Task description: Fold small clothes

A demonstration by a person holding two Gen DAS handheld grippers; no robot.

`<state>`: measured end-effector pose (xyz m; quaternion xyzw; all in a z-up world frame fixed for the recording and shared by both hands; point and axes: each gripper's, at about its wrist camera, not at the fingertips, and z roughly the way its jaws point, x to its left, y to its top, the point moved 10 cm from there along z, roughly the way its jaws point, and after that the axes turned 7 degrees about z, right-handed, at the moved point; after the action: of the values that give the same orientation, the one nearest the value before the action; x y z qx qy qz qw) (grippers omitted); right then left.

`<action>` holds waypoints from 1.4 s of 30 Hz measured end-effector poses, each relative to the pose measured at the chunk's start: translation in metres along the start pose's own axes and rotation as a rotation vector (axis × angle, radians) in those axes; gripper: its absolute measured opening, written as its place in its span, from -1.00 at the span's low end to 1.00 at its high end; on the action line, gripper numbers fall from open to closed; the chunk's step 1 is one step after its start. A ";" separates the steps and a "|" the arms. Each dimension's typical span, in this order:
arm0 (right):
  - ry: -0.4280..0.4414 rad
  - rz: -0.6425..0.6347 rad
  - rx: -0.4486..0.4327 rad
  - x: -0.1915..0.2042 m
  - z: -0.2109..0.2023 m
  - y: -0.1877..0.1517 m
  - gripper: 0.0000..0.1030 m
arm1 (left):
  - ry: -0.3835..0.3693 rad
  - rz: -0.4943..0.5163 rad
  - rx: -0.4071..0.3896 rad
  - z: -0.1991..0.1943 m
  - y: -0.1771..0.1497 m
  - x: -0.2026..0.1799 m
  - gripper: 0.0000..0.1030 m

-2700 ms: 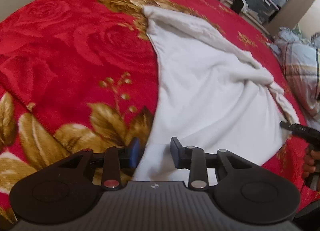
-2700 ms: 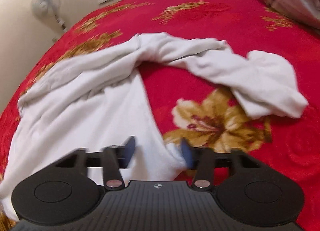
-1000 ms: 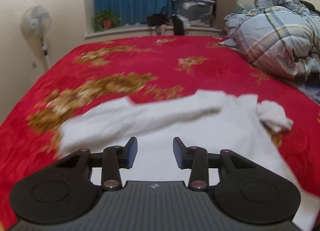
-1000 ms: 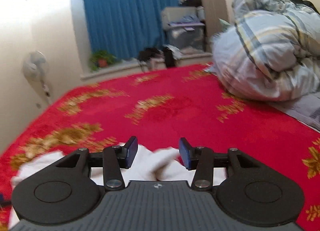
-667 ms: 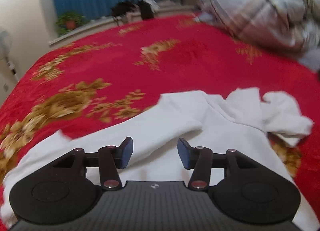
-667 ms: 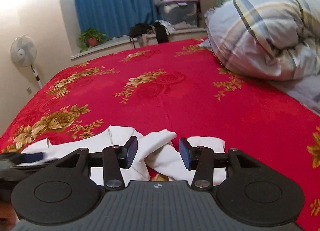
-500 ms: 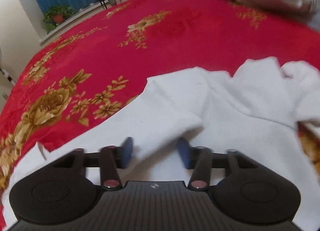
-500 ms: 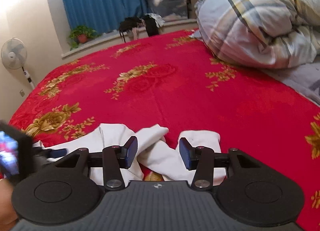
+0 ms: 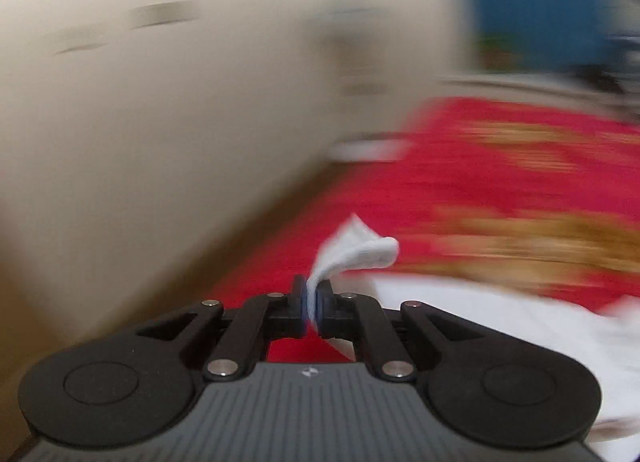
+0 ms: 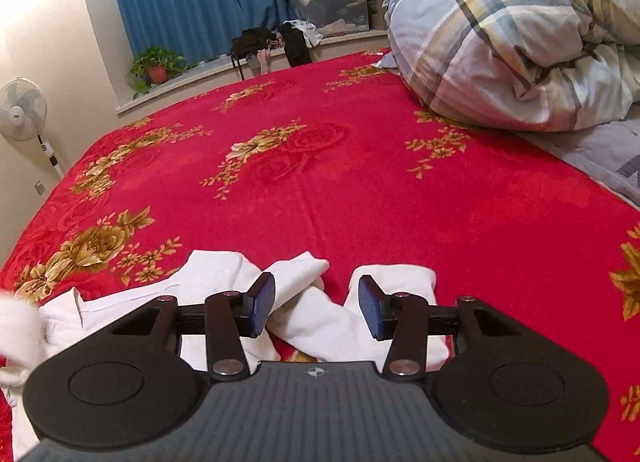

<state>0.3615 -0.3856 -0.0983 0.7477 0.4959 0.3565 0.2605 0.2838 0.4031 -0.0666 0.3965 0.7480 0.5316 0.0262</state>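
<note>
A white garment [image 10: 216, 274] lies crumpled on the red floral bedspread [image 10: 360, 182]. My left gripper [image 9: 311, 294] is closing tight on a white edge of the garment [image 9: 360, 250], which sticks up from between the pads. The rest of the cloth trails off to the right in the heavily blurred left wrist view. My right gripper [image 10: 316, 294] stands open just above the bunched sleeve, with cloth below the gap and its pads not pressing on it. A blurred white bit of cloth [image 10: 16, 326] shows at the left edge.
A plaid duvet [image 10: 520, 42] is heaped at the bed's right side. A fan [image 10: 22, 110] stands by the left wall. A potted plant [image 10: 156, 62] and a plastic storage box [image 10: 332, 2] sit by the blue curtain. A beige wall [image 9: 160, 122] borders the bed's left edge.
My left gripper has shut on the garment's edge and swung left toward the wall, blurring its view. The right gripper has dipped slightly toward the sleeve and stays open.
</note>
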 end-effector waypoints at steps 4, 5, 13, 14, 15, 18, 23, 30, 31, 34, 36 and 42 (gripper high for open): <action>-0.016 0.014 0.004 -0.001 0.002 -0.003 -0.07 | 0.097 -0.194 0.062 0.014 -0.018 0.075 -0.78; -0.017 0.020 0.008 -0.001 0.003 -0.005 -0.07 | 0.025 -0.224 0.066 0.009 -0.018 0.067 -0.73; 0.026 0.107 -0.011 -0.009 0.013 0.010 -0.07 | -0.621 -0.182 0.135 -0.072 -0.029 -0.075 -0.16; 0.031 0.133 -0.017 -0.015 0.015 0.014 -0.07 | -0.679 -0.149 0.104 -0.084 -0.035 -0.090 -0.13; 0.039 0.160 -0.022 -0.021 0.018 0.018 -0.07 | -0.685 -0.102 0.057 -0.096 -0.041 -0.104 -0.13; 0.045 0.238 -0.025 -0.041 0.031 0.026 -0.31 | -0.689 0.045 0.039 -0.107 -0.049 -0.147 -0.13; 0.097 0.363 0.063 -0.057 0.071 0.024 -0.32 | -0.706 0.177 -0.040 -0.119 -0.060 -0.181 -0.13; -0.187 0.403 0.210 -0.111 0.121 -0.003 0.05 | -0.727 0.201 -0.016 -0.123 -0.075 -0.186 -0.13; -0.211 0.395 0.233 -0.113 0.127 -0.009 0.07 | -0.726 0.210 -0.018 -0.123 -0.074 -0.187 -0.13; -0.186 0.387 0.274 -0.109 0.141 -0.021 -0.18 | -0.719 0.218 -0.015 -0.126 -0.070 -0.186 -0.13; -0.123 0.329 0.253 -0.093 0.142 -0.014 -0.91 | -0.719 0.211 -0.008 -0.124 -0.069 -0.186 -0.13; 0.079 0.428 -0.315 -0.096 0.050 0.102 -0.93 | -0.719 0.208 -0.007 -0.125 -0.067 -0.185 -0.13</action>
<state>0.4335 -0.5150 -0.0794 0.7712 0.2746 0.5054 0.2728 0.3145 0.1838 -0.1380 0.6318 0.6449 0.3607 0.2343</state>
